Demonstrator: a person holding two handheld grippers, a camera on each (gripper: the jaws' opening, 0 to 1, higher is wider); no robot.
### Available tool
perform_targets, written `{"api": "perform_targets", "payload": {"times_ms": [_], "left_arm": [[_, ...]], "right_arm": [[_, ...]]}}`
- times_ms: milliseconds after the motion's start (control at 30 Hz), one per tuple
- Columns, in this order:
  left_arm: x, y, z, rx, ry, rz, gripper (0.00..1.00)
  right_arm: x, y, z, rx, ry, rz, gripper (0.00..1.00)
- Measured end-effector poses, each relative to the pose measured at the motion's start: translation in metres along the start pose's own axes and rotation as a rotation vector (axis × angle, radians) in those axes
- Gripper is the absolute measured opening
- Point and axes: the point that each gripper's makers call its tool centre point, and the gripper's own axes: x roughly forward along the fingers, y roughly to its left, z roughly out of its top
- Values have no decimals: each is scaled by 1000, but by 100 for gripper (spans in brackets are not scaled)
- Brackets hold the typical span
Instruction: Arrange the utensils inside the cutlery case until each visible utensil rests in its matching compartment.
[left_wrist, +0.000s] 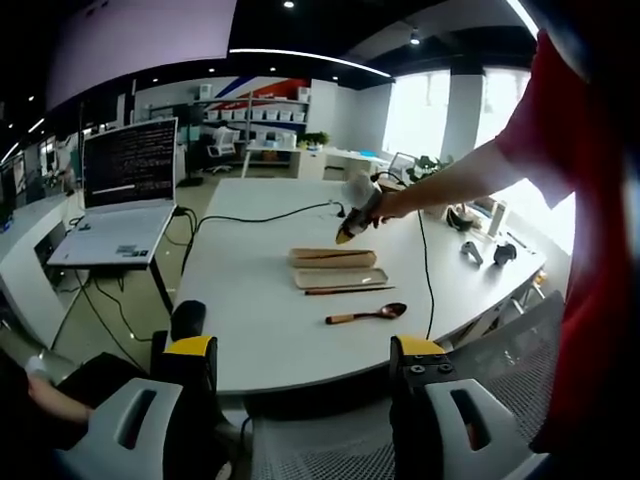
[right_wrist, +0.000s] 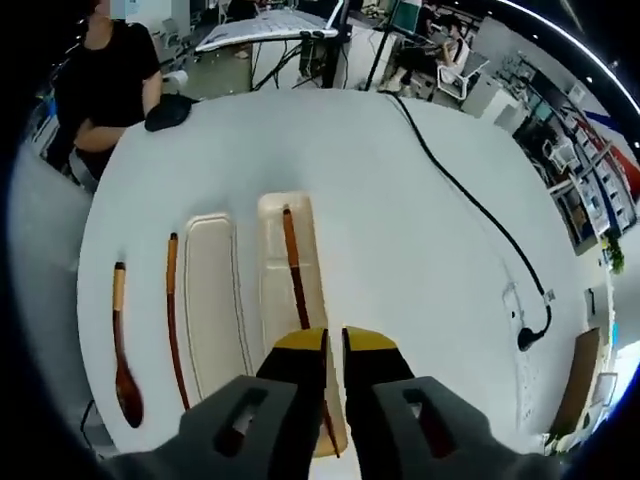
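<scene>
A beige cutlery case lies open in two halves on the white table (right_wrist: 400, 250). The compartment half (right_wrist: 272, 300) (left_wrist: 332, 257) holds one brown chopstick (right_wrist: 292, 265). The other half (right_wrist: 210, 300) (left_wrist: 340, 278) is empty. Beside it on the table lie a second chopstick (right_wrist: 172, 310) (left_wrist: 350, 290) and a wooden spoon (right_wrist: 122, 350) (left_wrist: 365, 315). My right gripper (right_wrist: 335, 345) (left_wrist: 345, 237) hovers over the end of the compartment half, jaws together, the chopstick running under them. My left gripper (left_wrist: 305, 348) is held back from the table's near edge, jaws wide apart and empty.
A black cable (right_wrist: 470, 200) (left_wrist: 260, 215) crosses the table. A laptop (left_wrist: 125, 190) sits on a side stand to the left. A person in black (right_wrist: 110, 80) stands at the far edge near a dark object (right_wrist: 170, 110). Two controllers (left_wrist: 485, 250) rest on the table's right.
</scene>
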Motion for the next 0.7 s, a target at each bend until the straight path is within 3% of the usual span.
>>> {"api": "perform_targets", "payload": {"times_ms": [67, 233, 633, 700], "left_arm": [[0, 0, -1, 1, 3, -1, 72], [2, -1, -1, 5, 5, -6, 72], [3, -2, -3, 3, 10, -10, 72], [3, -2, -4, 1, 13, -8, 72]], "right_arm": [[5, 8, -6, -42, 18, 20, 2], [8, 10, -9, -24, 21, 28, 1], [12, 13, -22, -75, 88, 11, 1], [14, 18, -23, -62, 88, 40, 1]]}}
